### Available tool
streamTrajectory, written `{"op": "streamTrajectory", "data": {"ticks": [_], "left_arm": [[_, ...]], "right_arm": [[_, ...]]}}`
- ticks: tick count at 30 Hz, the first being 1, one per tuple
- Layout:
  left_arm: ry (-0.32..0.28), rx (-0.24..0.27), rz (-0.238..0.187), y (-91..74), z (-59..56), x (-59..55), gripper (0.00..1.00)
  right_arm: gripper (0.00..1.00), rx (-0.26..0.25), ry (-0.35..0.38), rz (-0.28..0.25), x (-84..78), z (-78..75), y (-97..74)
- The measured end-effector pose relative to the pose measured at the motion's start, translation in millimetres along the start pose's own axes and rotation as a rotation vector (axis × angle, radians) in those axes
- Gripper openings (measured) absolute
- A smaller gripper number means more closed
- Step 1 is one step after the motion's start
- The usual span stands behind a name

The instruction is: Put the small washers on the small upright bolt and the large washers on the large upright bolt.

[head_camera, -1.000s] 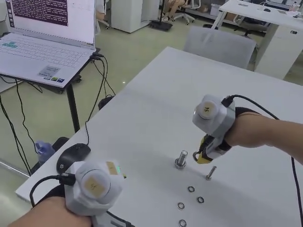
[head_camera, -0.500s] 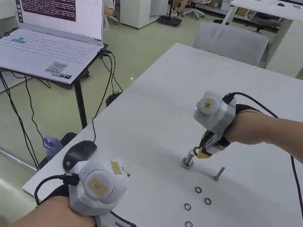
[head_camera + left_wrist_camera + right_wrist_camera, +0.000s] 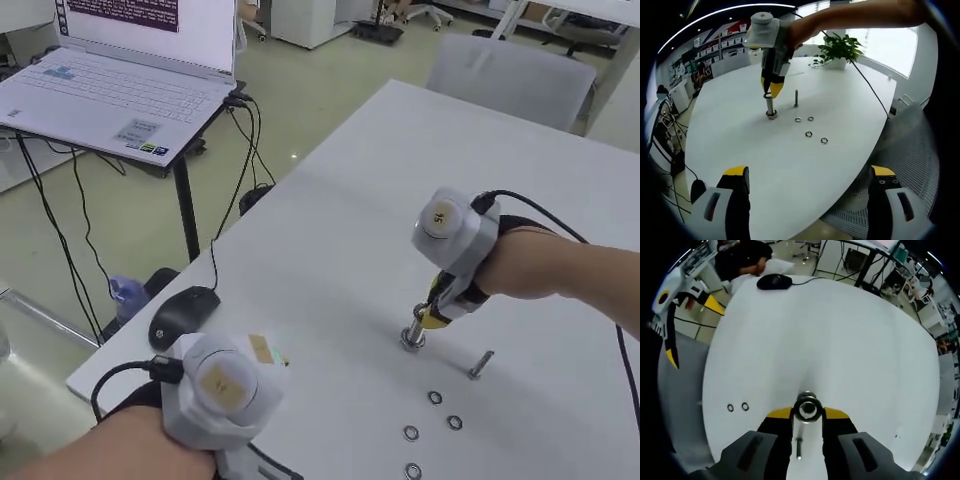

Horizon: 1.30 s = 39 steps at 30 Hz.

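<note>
Right gripper (image 3: 432, 318) pinches a washer (image 3: 806, 408) flat, its hole centred on the tip of the large upright bolt (image 3: 413, 335) for threading on; loose washers (image 3: 435, 398) lie near the small bolt (image 3: 480, 364); left gripper (image 3: 808, 172) idle, jaws wide.

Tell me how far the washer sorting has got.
Done: no washer visibly seated on the thin upright steel bolt. In hand: the right gripper holds a metal ring washer over the thick upright steel bolt. Remaining: four loose silver washers on the white table; left gripper open.
</note>
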<state>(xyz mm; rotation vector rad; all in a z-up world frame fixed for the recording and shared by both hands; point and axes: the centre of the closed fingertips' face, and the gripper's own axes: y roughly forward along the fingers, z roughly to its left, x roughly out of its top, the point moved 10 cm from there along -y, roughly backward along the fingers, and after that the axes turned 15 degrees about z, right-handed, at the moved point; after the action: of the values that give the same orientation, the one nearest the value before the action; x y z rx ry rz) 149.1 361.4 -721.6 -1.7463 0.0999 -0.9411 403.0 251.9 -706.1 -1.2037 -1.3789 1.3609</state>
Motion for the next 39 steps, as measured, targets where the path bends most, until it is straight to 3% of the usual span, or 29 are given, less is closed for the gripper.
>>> {"op": "streamTrajectory", "data": {"ticks": [15,39], "left_arm": [[0.0,0.018,0.006,-1.8,4.7,-5.7,0.96],[-0.005,0.022,0.024,-0.3,8.7,-7.3,0.92]], "right_arm": [[0.22,0.017,-0.006,0.025,4.0,1.5,12.1],[0.22,0.044,0.002,0.059,10.7,-5.4,45.4]]}}
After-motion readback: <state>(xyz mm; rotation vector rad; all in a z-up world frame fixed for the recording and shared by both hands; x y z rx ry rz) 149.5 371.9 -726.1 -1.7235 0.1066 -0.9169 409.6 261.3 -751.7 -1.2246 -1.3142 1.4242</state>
